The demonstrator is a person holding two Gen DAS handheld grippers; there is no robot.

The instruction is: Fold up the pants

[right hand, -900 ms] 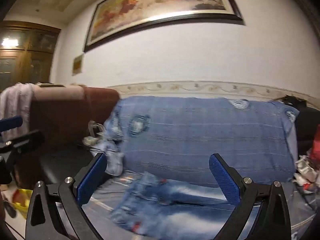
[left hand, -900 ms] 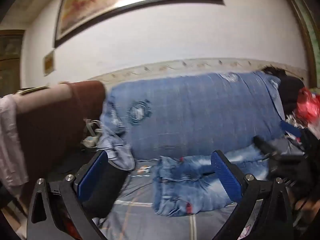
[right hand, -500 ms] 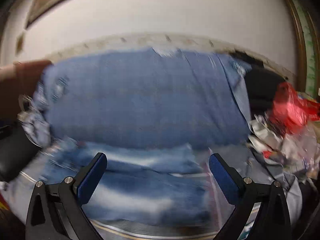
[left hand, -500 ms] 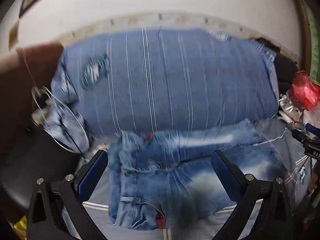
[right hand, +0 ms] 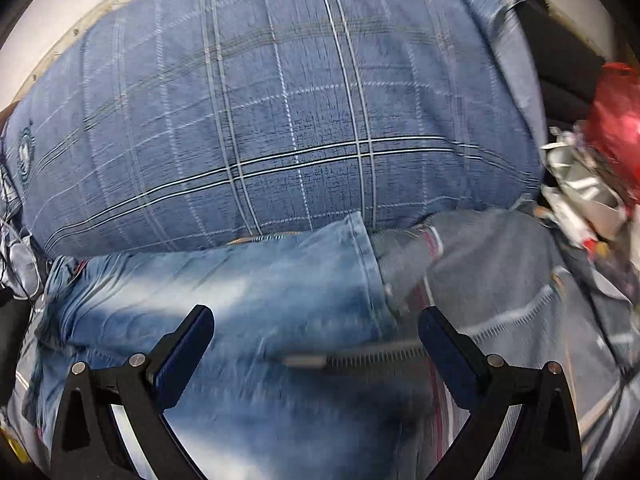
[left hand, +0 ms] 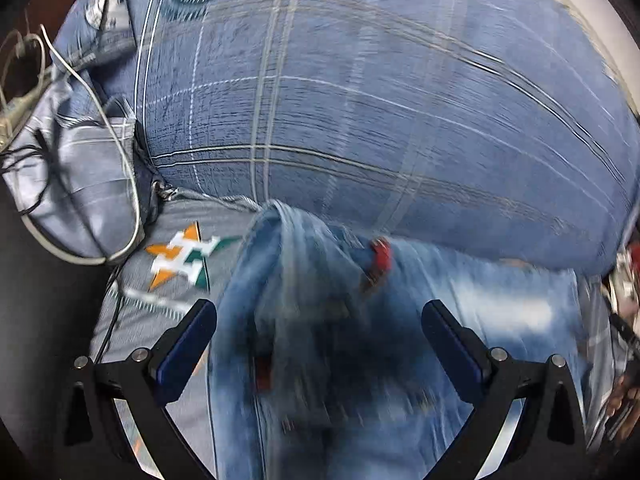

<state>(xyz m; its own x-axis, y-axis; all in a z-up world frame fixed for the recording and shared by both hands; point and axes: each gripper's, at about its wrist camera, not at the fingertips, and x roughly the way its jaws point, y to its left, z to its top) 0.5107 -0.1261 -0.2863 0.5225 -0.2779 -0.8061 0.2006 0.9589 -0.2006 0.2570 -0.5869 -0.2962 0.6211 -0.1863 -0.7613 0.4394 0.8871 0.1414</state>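
Jeans (right hand: pixel 224 300) are lying stretched across the seat of a sofa, pressed up against a big blue checked cushion (right hand: pixel 280 120) that is filling the back of both views. The seat under them is wearing a grey striped cover (right hand: pixel 520 280), and the jeans are running sideways along it: the waist end is bunching up in the left wrist view (left hand: pixel 288 280), with a small red tag (left hand: pixel 380 258) showing near it, while the leg hem (right hand: pixel 366 256) is ending in the right wrist view, close to the cushion.

Denim like this is looking fairly heavy and thick, soft enough to crease but likely to sag and drag if lifted by one point only. It is probably not slippery, so a pinch on a doubled edge should be holding well. Best places to take hold seem to be the waistband on one side and the stitched hem on the other, where the cloth is firmest.

Left gripper (left hand: pixel 320 320) is hanging over the waist end with its jaws spread wide and nothing between them. Right gripper (right hand: pixel 316 324) is hanging over the leg near the hem, jaws equally wide and holding nothing.

A white cable (left hand: pixel 120 152) is looping over the crumpled cloth at the far left
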